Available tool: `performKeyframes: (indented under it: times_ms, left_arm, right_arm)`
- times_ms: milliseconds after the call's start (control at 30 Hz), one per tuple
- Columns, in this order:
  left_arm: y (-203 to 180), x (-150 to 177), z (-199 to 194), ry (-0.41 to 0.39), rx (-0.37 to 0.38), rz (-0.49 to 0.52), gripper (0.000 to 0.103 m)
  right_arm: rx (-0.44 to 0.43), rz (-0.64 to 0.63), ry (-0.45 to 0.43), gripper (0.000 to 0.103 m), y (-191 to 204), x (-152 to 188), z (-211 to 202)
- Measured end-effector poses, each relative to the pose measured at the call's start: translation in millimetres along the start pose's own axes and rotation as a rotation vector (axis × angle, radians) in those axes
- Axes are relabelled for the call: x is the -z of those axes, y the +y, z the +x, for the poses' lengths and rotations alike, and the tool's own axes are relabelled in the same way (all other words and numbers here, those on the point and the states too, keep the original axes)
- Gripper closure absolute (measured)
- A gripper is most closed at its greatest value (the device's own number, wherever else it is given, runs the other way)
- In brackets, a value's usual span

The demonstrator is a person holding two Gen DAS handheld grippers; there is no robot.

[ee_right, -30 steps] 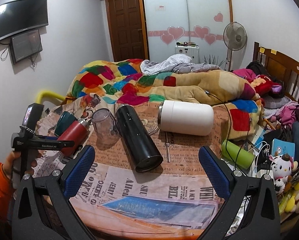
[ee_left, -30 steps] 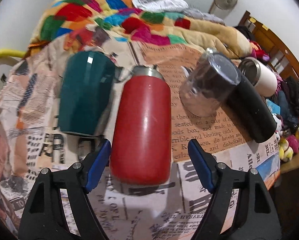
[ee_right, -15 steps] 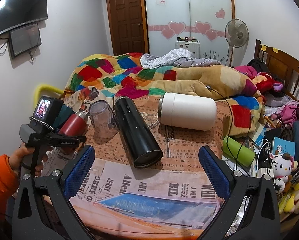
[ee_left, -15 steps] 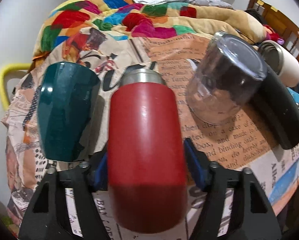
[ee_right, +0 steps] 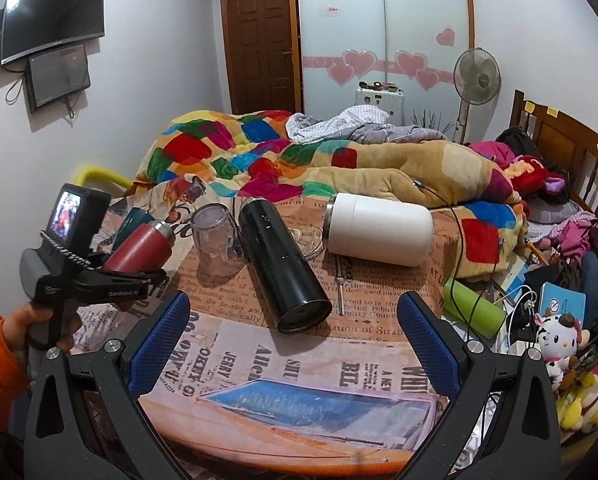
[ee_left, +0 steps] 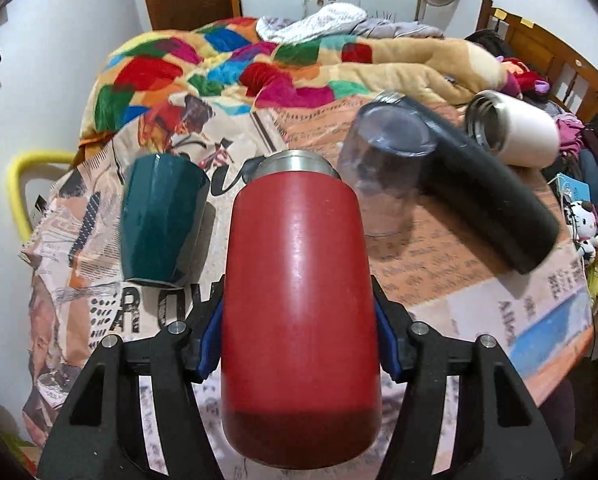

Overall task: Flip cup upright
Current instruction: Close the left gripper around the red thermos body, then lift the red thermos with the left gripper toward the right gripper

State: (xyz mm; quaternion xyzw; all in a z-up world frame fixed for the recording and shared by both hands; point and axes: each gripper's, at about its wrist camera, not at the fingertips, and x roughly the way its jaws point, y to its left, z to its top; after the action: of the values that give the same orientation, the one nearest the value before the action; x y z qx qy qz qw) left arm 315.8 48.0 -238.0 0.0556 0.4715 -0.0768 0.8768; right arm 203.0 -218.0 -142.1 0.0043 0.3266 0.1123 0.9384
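Observation:
My left gripper (ee_left: 299, 344) is shut on a red cup (ee_left: 299, 312) with a steel rim, gripping its sides with the blue pads. The cup points away from the camera, rim far, base near. In the right wrist view the red cup (ee_right: 139, 246) is held tilted above the table's left side, rim up and to the right, in the left gripper (ee_right: 127, 280). My right gripper (ee_right: 293, 344) is open and empty, above the front of the round table (ee_right: 299, 432).
On the table: a teal cup upside down (ee_left: 159, 220), a clear cup upside down (ee_left: 383, 176), a black flask on its side (ee_right: 285, 268), a white flask on its side (ee_right: 379, 234), a green bottle (ee_right: 473, 308) at the right edge. A bed with a quilt lies behind.
My left gripper closed on the red cup and lifted it off the table, tilting the rim upward. The right gripper stayed open and nearly still.

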Motion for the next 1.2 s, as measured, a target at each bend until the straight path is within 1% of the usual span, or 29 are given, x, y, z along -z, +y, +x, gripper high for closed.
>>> performKeyframes:
  times_ms: [100,200,433,567,700,833,900,1033,1200]
  left_arm:
    - [-7,1,-23,-0.027,0.011,0.004,0.042]
    - [-16,2,-47,-0.067,0.001,0.029,0.042]
    - [-49,6,-100,-0.147,0.008,0.096,0.042]
    - [-69,6,-118,-0.172,0.057,0.111,0.042]
    - [-89,10,-126,-0.166,0.109,0.118,0.042]
    - [-114,15,-118,-0.148,0.128,0.157,0.042]
    - [-122,19,-109,-0.121,0.147,0.157,0.042]
    - [-133,27,-80,-0.040,0.193,0.142,0.042]
    - [-144,43,-42,0.033,0.185,0.151,0.042]
  right_arm:
    - [-0.004,-0.004,-0.008,0.000,1,0,-5]
    - [-0.002,-0.008,-0.020,0.000,3,1,-12]
    - [-0.010,-0.001,-0.047,0.000,2,2,-28]
    - [-0.009,-0.002,-0.060,0.000,0,3,-35]
    - [-0.004,-0.003,-0.064,0.000,-5,6,-39]
    - [0.001,0.002,-0.059,0.000,-10,10,-41]
    - [0.003,0.006,-0.054,0.000,-14,12,-40]
    - [0.008,0.008,-0.035,0.000,-19,17,-38]
    - [0.016,-0.003,-0.012,0.000,-23,24,-35]
